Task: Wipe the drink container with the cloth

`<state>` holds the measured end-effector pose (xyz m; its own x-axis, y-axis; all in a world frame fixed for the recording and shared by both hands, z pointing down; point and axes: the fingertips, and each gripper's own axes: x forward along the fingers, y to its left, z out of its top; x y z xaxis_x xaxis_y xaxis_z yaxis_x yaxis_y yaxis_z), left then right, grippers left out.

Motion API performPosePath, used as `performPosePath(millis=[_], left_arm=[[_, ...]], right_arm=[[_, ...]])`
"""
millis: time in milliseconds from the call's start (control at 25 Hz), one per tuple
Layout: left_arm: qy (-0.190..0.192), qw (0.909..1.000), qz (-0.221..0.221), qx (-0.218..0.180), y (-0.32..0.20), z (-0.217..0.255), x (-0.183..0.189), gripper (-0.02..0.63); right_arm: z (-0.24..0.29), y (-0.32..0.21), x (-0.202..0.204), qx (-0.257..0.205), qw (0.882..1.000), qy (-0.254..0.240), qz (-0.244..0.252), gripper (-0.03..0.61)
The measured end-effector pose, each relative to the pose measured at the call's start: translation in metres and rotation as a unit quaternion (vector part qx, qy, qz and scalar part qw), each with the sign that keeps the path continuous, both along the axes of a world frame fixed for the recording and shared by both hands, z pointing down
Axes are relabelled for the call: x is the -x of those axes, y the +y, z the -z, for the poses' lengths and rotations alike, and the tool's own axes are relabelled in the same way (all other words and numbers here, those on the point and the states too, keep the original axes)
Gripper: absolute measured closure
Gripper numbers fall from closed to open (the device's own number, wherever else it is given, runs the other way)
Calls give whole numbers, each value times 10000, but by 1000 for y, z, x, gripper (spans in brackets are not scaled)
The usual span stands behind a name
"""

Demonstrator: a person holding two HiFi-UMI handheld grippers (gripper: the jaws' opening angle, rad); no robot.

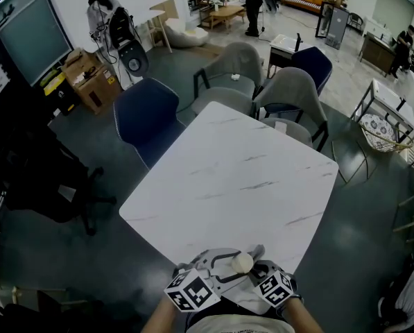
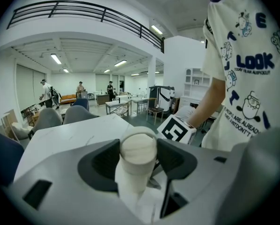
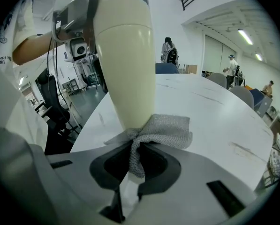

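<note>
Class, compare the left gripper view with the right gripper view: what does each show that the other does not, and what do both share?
Left gripper view only: the bottle's top end gripped between its jaws, a marker cube, a printed shirt. Right gripper view only: the grey cloth pinched in its jaws against the bottle's side. Both: the cream bottle and the white table.

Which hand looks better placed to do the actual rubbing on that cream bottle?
The right gripper: its fingers pinch the grey cloth, which touches the drink container's side. The left gripper just holds it up.
</note>
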<state>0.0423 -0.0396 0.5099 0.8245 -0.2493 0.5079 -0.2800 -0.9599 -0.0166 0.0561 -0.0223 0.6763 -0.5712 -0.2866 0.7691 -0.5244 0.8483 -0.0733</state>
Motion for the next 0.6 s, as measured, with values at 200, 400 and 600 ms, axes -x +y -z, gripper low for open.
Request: performPosePath(millis=[200, 400, 600], left_arm=[[-17, 9992, 369, -120, 1, -6, 5, 356], [-47, 9947, 993, -255, 4, -13, 5, 354], [-37, 9880, 1541, -118, 5, -20, 9, 337]], right_arm=[[3, 2, 2, -57, 10000, 56, -10, 532], [10, 6, 2, -60, 10000, -24, -36, 532], [20, 8, 4, -19, 9998, -169, -91, 532]])
